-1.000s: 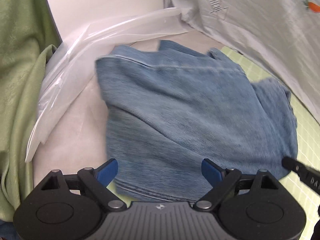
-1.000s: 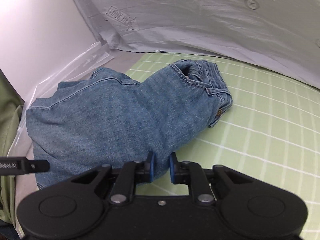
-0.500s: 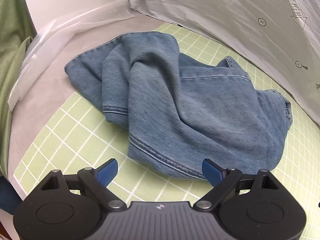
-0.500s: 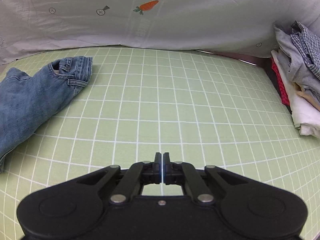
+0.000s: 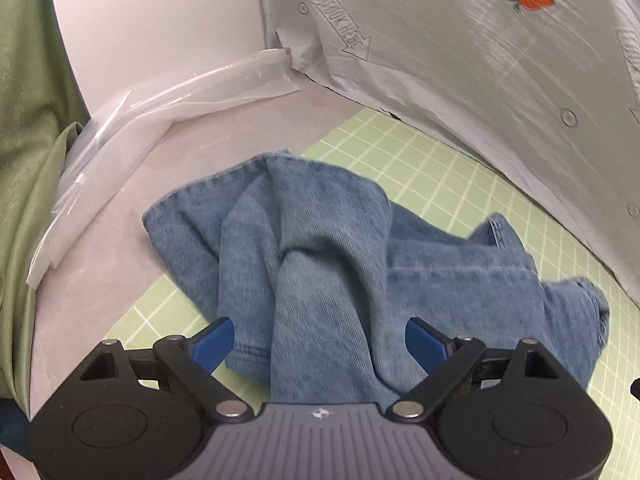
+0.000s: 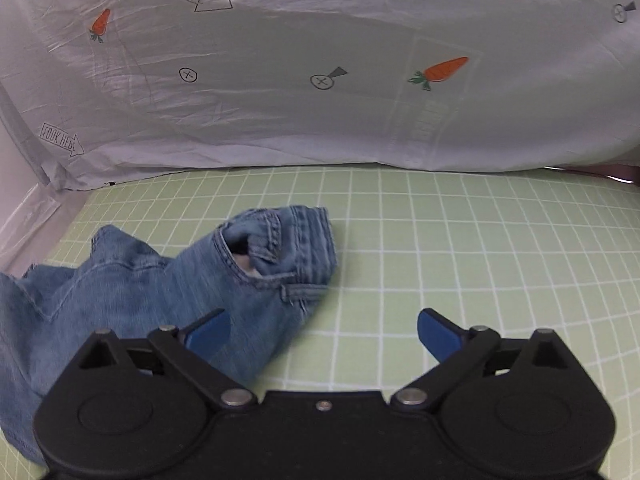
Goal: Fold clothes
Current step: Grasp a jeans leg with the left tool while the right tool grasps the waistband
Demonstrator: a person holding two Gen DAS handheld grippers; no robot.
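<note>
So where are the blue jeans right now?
The crumpled blue denim jeans lie on the green grid mat, at its left end near the clear plastic sheet.

To the right of the crumpled jeans (image 6: 160, 292) the green grid mat (image 6: 460, 248) lies open up to the printed white sheet (image 6: 320, 80) walling the back. On the left, clear plastic film (image 5: 160, 108) and green cloth (image 5: 28, 160) crowd the tabletop (image 5: 100, 256) edge.

Faded blue denim jeans (image 5: 320, 264); light green mat with white grid lines (image 6: 440, 240); pale grey backdrop sheet (image 6: 320, 120) printed with orange carrots, black arrows
</note>
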